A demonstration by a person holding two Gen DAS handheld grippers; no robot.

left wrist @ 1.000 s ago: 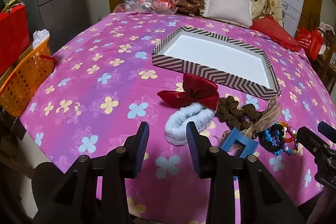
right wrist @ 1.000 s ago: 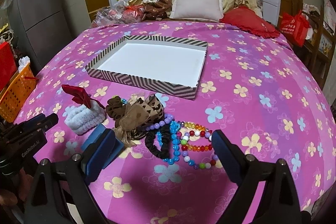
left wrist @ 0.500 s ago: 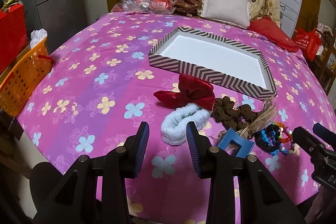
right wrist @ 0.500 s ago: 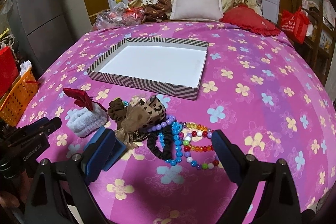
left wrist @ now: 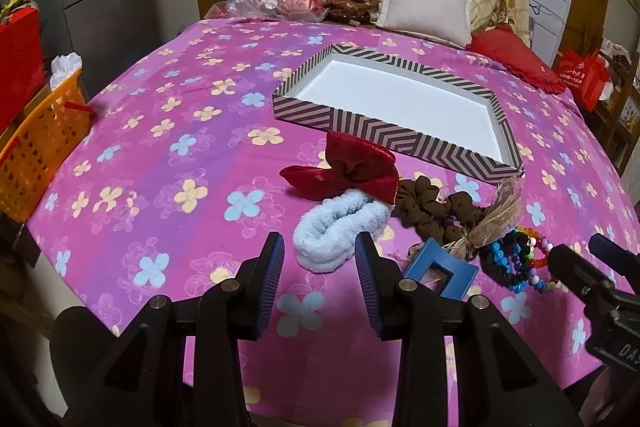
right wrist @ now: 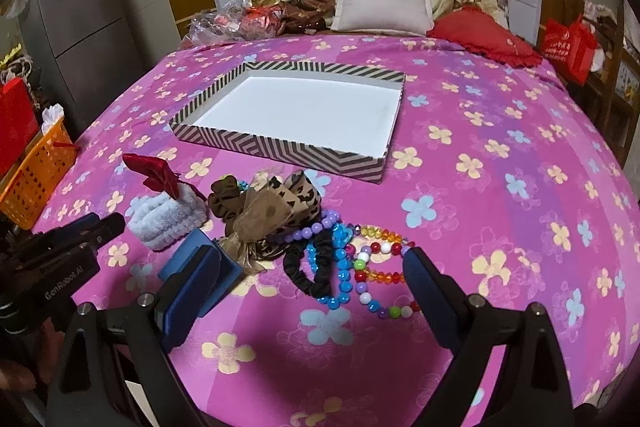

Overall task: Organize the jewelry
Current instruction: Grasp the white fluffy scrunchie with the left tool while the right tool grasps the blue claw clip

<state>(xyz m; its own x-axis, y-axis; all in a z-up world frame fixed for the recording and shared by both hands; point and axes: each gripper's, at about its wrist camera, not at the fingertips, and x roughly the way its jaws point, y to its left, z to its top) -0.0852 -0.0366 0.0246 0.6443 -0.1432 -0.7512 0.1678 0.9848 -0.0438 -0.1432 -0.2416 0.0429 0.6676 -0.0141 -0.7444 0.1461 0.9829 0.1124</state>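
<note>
Left gripper (left wrist: 319, 275) closer to white fluffy scrunchie (left wrist: 340, 227) than a second ago; jaws parted, holding nothing. Right gripper (right wrist: 312, 291) wide open, empty, over bead bracelets (right wrist: 360, 267) and black scrunchie (right wrist: 316, 267). Red bow (left wrist: 348, 175), brown scrunchie (left wrist: 436, 211), blue claw clip (left wrist: 440, 273) clustered on pink floral sheet (left wrist: 160, 147). Striped tray (right wrist: 280, 147) just behind pile, white inside.

Bare bedspread (right wrist: 500, 187) lies right of the accessory pile (right wrist: 280, 227); tray (right wrist: 280, 147) behind.
</note>
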